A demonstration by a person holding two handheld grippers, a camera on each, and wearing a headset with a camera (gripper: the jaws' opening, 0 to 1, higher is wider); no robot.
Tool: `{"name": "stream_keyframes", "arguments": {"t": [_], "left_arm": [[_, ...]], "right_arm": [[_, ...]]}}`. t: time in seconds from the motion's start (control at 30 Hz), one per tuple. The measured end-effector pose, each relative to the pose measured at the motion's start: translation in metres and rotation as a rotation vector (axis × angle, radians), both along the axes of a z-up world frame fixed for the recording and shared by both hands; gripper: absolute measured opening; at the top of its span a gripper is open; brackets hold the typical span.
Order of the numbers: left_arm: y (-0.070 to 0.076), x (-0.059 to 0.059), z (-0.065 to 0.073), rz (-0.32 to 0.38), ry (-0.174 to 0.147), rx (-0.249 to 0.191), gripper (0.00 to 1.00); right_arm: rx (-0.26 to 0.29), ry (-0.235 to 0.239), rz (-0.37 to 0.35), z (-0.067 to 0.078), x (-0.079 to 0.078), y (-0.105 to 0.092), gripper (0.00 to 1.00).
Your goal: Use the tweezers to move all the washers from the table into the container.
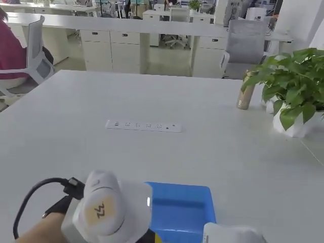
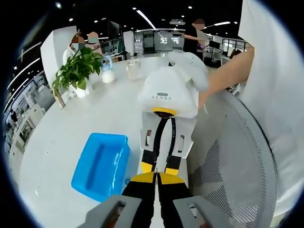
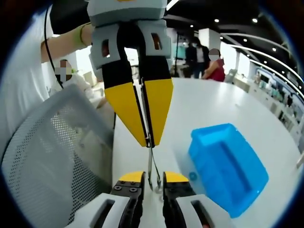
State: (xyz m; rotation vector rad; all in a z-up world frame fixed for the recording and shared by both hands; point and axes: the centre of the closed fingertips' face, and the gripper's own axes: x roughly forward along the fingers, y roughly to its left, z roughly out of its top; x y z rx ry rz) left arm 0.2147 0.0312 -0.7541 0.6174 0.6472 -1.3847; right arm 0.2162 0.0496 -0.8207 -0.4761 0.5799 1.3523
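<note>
Tweezers held between two tools facing tip to tip, over the white table (image 1: 152,96).

The left tool (image 3: 148,141) has its yellow fingers closed flat together on the thin metal tweezers (image 3: 151,166), which stick out past its tips. The right tool (image 3: 153,179) meets it from the opposite side: its jaws stand only a little apart, with the tweezers' end between them and a thin gap on each side. The blue container (image 1: 177,190) sits on the table just beside both tools, at the near edge. Washers are too small to make out.
</note>
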Motion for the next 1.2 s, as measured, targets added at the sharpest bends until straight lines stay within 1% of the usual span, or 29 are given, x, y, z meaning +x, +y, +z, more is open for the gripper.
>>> {"name": "stream_keyframes", "arguments": {"t": [0.13, 0.2, 0.3, 0.37, 0.4, 0.43, 0.47, 0.5, 0.57, 0.6, 0.63, 0.67, 0.7, 0.73, 0.77, 0.83, 0.87, 0.9, 0.97, 1.07, 1.1, 1.13, 1.17, 1.2], "left_arm": [[0.001, -0.001, 0.0, 0.001, 0.008, 0.003, 0.0], [0.0, -0.002, -0.001, -0.003, 0.012, 0.004, 0.0], [-0.001, -0.003, -0.003, -0.009, 0.016, 0.007, 0.0], [-0.001, -0.003, -0.003, 0.003, 0.022, 0.0, 0.0], [-0.002, -0.001, -0.003, 0.026, 0.026, -0.017, 0.0], [-0.003, 0.0, 0.0, 0.048, 0.036, -0.044, 0.0], [-0.004, 0.0, 0.002, 0.069, 0.049, -0.074, 0.02], [-0.004, 0.002, 0.008, 0.11, 0.063, -0.122, 0.05], [-0.001, 0.006, 0.016, 0.184, 0.07, -0.196, 0.11], [0.001, 0.008, 0.019, 0.217, 0.073, -0.224, 0.13], [0.005, 0.011, 0.023, 0.265, 0.067, -0.26, 0.18], [0.008, 0.012, 0.026, 0.294, 0.065, -0.281, 0.21], [0.013, 0.013, 0.028, 0.34, 0.068, -0.305, 0.23], [0.017, 0.014, 0.029, 0.368, 0.062, -0.316, 0.28], [0.023, 0.015, 0.029, 0.402, 0.046, -0.326, 0.3], [0.029, 0.015, 0.032, 0.452, 0.036, -0.353, 0.36], [0.033, 0.015, 0.034, 0.487, 0.03, -0.374, 0.38], [0.034, 0.014, 0.035, 0.497, 0.027, -0.382, 0.39], [0.042, 0.014, 0.037, 0.565, 0.012, -0.421, 0.43], [0.052, 0.015, 0.036, 0.638, -0.017, -0.449, 0.49], [0.056, 0.016, 0.035, 0.665, -0.026, -0.449, 0.51], [0.061, 0.017, 0.035, 0.699, -0.045, -0.453, 0.54], [0.063, 0.018, 0.034, 0.718, -0.059, -0.454, 0.56], [0.068, 0.019, 0.033, 0.751, -0.084, -0.457, 0.57]], "right_arm": [[0.01, 0.007, 0.009, 0.005, 0.001, 0.0, 0.08], [0.002, 0.018, 0.022, 0.003, 0.0, 0.0, 0.06], [-0.013, 0.022, 0.03, -0.001, 0.0, 0.0, 0.05], [-0.013, 0.026, 0.027, -0.003, 0.0, 0.0, 0.05], [-0.012, 0.027, 0.023, -0.003, 0.0, -0.001, 0.04], [-0.009, 0.024, 0.019, -0.003, 0.0, -0.001, 0.04], [-0.006, 0.03, 0.014, -0.004, 0.0, -0.002, 0.04], [0.009, 0.046, -0.005, -0.003, 0.0, -0.002, 0.04], [0.017, 0.049, -0.014, -0.002, 0.0, -0.003, 0.04], [0.021, 0.045, -0.019, -0.002, 0.0, -0.003, 0.04], [0.037, 0.062, -0.049, -0.001, 0.002, -0.003, 0.04], [0.049, 0.071, -0.071, 0.0, 0.003, -0.003, 0.03], [0.073, 0.089, -0.114, 0.0, 0.008, -0.004, 0.03], [0.093, 0.12, -0.14, 0.001, 0.008, -0.005, 0.03], [0.115, 0.156, -0.176, 0.001, 0.01, -0.007, 0.03], [0.141, 0.18, -0.22, 0.002, 0.014, -0.01, 0.03], [0.153, 0.185, -0.229, 0.003, 0.015, -0.012, 0.03], [0.16, 0.19, -0.236, 0.004, 0.016, -0.014, 0.03], [0.171, 0.199, -0.248, 0.007, 0.017, -0.015, 0.03], [0.186, 0.208, -0.27, 0.015, 0.019, -0.019, 0.03], [0.192, 0.211, -0.275, 0.019, 0.018, -0.019, 0.03], [0.203, 0.212, -0.286, 0.025, 0.019, -0.02, 0.03], [0.207, 0.204, -0.29, 0.029, 0.02, -0.021, 0.03], [0.21, 0.197, -0.295, 0.033, 0.022, -0.022, 0.03]]}}
